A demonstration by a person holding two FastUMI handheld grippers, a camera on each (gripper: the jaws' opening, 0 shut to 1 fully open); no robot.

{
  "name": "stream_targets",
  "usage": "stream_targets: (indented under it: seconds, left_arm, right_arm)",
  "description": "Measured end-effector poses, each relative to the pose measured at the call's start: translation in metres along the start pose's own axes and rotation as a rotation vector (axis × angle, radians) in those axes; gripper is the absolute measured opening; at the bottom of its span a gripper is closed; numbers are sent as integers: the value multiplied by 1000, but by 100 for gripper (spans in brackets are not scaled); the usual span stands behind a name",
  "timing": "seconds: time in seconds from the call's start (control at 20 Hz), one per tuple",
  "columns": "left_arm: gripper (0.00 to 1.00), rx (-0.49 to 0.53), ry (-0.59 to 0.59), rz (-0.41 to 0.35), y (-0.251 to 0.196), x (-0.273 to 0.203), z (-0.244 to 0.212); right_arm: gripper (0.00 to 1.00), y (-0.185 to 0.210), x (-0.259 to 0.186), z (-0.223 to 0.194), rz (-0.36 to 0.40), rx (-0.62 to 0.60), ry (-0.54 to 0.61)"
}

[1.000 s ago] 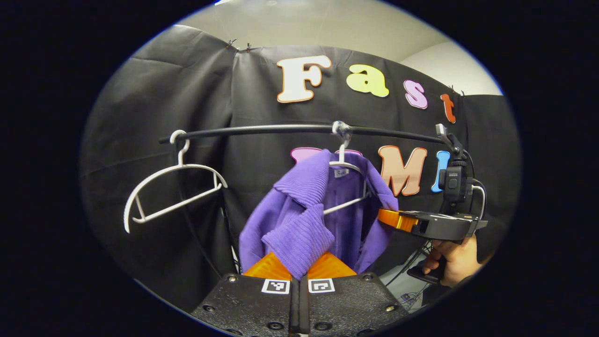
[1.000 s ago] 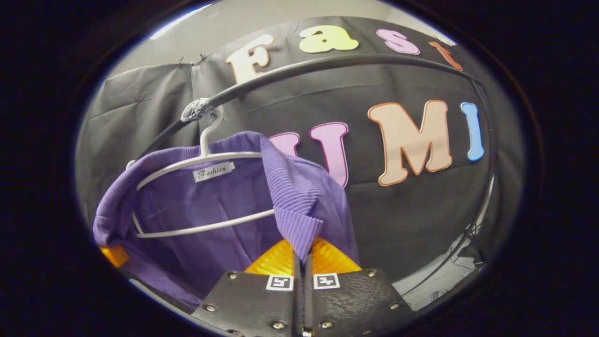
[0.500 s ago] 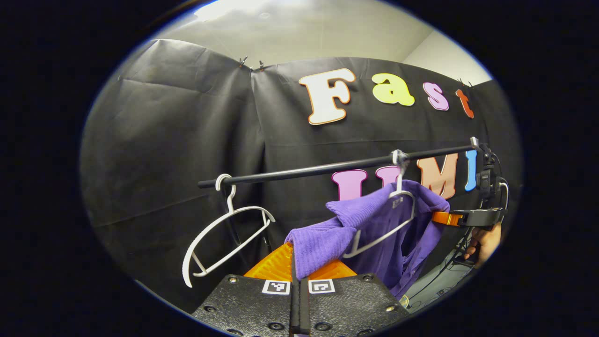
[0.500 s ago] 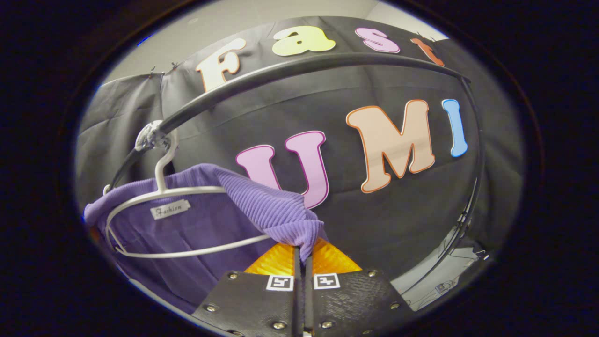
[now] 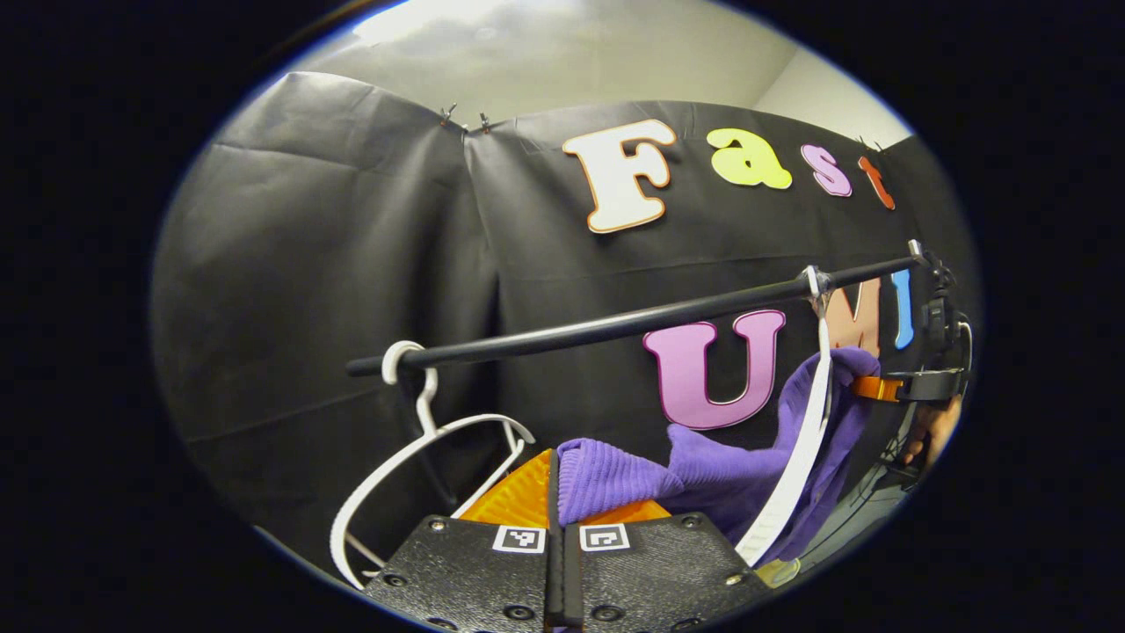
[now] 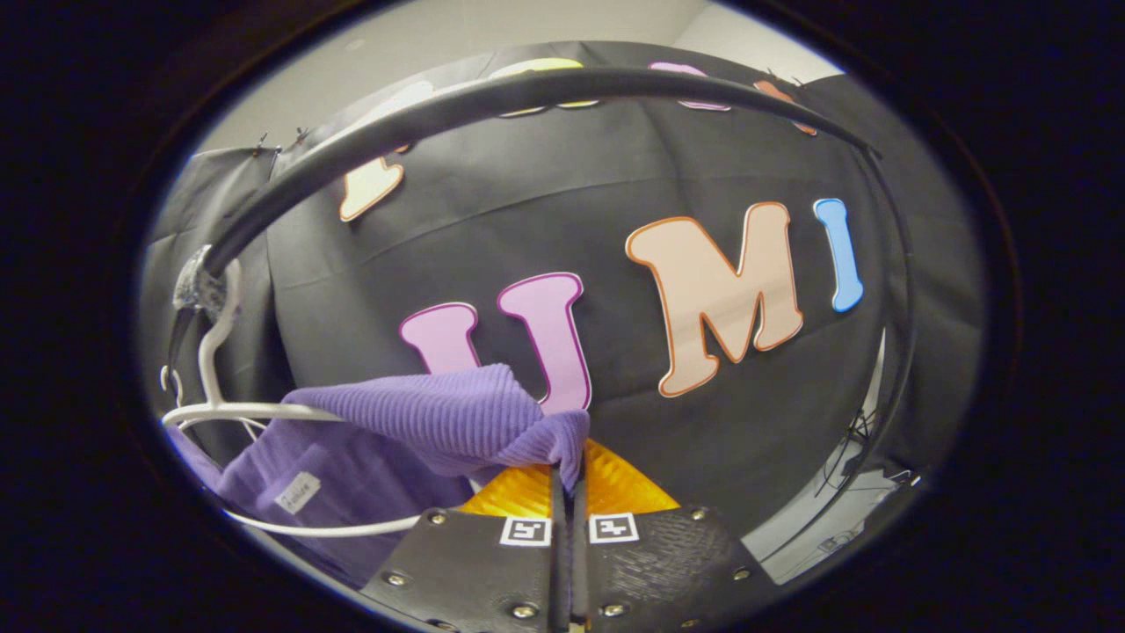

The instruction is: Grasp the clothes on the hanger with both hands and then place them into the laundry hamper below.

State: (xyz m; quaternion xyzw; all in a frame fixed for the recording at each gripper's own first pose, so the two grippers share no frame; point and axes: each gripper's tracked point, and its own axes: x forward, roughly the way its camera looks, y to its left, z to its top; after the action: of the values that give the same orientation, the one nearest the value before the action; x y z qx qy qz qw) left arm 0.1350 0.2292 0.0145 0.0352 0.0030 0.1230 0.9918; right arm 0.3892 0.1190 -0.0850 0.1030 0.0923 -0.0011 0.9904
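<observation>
Both hand-held grippers pinch the purple sweater (image 5: 703, 470) tight: the left hand-held gripper (image 5: 555, 492) and the right hand-held gripper (image 6: 569, 479). The left gripper view has an empty white hanger (image 5: 413, 457) left of its fingers.

left gripper (image 5: 561, 492) and right gripper (image 6: 569, 479) — both clamped tight, raised, held well apart.

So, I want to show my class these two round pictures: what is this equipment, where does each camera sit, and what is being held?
A person holds a hand-held gripper in each hand; a fisheye camera rides on each and looks along its two fingers. In the left gripper view, the left hand-held gripper is shut on a purple garment; the other gripper and hand show far right. In the right gripper view, the right hand-held gripper pinches the same garment's other side. It still hangs partly on a white hanger hooked on a black rail. A second, bare hanger hangs beside it.
</observation>
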Motion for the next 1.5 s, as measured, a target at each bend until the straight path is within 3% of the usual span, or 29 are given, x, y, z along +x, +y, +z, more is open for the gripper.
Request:
stream_targets:
  seconds: [0.3, 0.55, 0.75, 1.05, 1.5]
  left_arm:
    - [0, -100, 4, -76, -2, 40, -13]
    - [0, -50, -64, -139, -20, 60, -18]
    - [1, -112, -23, -173, -25, 65, -37]
    - [0, -151, 78, -165, -16, 74, -90]
    - [1, -176, 244, -96, -1, 44, -186]
  right_arm:
    - [1, -13, 31, 18, -79, 31, -120]
    - [2, -27, 62, -3, -121, 53, -98]
    - [2, -35, 72, -26, -138, 59, -60]
    - [2, -47, 75, -83, -167, 37, 38]
    - [2, -49, 28, -156, -138, -40, 169]
